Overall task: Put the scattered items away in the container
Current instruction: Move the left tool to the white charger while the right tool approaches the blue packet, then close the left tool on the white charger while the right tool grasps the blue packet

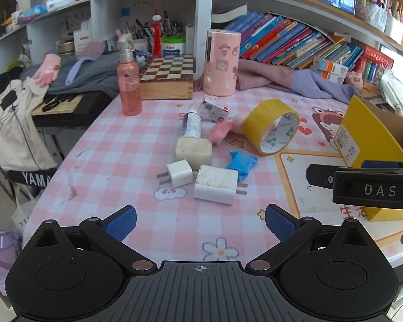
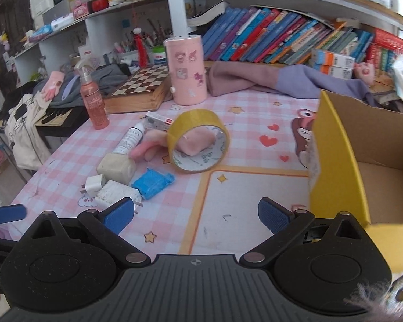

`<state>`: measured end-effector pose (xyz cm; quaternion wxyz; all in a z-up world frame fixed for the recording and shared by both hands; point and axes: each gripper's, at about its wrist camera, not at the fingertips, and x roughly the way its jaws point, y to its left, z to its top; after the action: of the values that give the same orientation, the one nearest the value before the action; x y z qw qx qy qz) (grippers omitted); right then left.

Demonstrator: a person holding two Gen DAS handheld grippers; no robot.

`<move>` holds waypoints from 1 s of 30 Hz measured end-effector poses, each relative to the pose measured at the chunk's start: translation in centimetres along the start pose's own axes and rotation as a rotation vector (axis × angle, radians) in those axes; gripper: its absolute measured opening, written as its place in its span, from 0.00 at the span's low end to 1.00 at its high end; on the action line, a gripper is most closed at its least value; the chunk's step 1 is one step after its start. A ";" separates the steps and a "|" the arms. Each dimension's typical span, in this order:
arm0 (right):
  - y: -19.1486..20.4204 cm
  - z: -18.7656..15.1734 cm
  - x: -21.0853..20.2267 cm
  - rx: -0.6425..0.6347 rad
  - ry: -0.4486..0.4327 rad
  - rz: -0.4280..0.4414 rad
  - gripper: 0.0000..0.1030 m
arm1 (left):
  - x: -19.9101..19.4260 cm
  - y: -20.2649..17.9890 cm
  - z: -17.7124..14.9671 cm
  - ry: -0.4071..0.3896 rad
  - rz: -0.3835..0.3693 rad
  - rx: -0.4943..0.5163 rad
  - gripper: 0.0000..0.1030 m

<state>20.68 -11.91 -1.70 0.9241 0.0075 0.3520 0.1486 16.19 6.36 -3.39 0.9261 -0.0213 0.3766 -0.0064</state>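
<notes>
1. Your left gripper point(image 1: 200, 224) hangs over the pink checked tablecloth point(image 1: 137, 145) with its blue-padded jaws spread wide and nothing between them; your right gripper point(image 2: 196, 216) is released the same way, gripping nothing.
2. Count the scattered things left of the roll of yellow packing tape point(image 1: 272, 126): one white squeeze tube with a dark printed label point(image 1: 192, 123), one small printed carton point(image 1: 213, 109) behind it, one cream block point(image 1: 193, 150), two white plug-in chargers, the smaller point(image 1: 177, 177) left of the larger point(image 1: 217, 184), one crumpled blue wrapper point(image 1: 240, 164), and one pink plush toy point(image 1: 223, 131) touching the tape.
3. The tape stands on its edge; print lines its inner core, too small to read.
4. The open yellow cardboard box point(image 1: 373, 145) sits right of the tape, well apart from the clutter.
5. Readable writing: "DAS" on the right gripper's black body in the left view, and "YAM" on a black item left of the table.
6. Only the right view looks into the box point(image 2: 335, 161), showing bare brown cardboard; the plush shows through the tape's ring there.
</notes>
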 end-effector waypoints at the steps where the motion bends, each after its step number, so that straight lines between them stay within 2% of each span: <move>1: 0.0 0.3 0.4 -0.005 0.004 0.014 0.94 | 0.5 -0.1 0.2 0.005 -0.003 0.006 0.93; 7: 0.3 2.3 3.7 -0.023 0.076 0.095 0.74 | 3.9 -0.9 1.0 0.048 -0.003 0.039 0.71; 13: 1.3 4.1 7.7 -0.050 0.179 0.164 0.71 | 6.1 -1.3 1.4 0.078 -0.006 0.038 0.70; 17: 2.2 4.8 10.1 -0.083 0.229 0.200 0.70 | 6.4 -1.3 1.5 0.080 -0.007 0.024 0.70; 22: 2.8 5.4 12.6 -0.081 0.274 0.226 0.65 | 6.9 -1.0 1.7 0.088 -0.014 0.002 0.70; 26: 2.5 5.3 13.7 -0.087 0.300 0.220 0.58 | 7.3 -1.1 2.1 0.091 -0.013 0.003 0.71; 30: 1.0 4.8 13.5 -0.106 0.302 0.162 0.37 | 8.0 -1.5 2.5 0.091 -0.021 0.007 0.71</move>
<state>33.16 -6.71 -6.71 0.8449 -0.0353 0.4767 0.2403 23.68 4.76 -7.11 0.9079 -0.0218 0.4182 -0.0186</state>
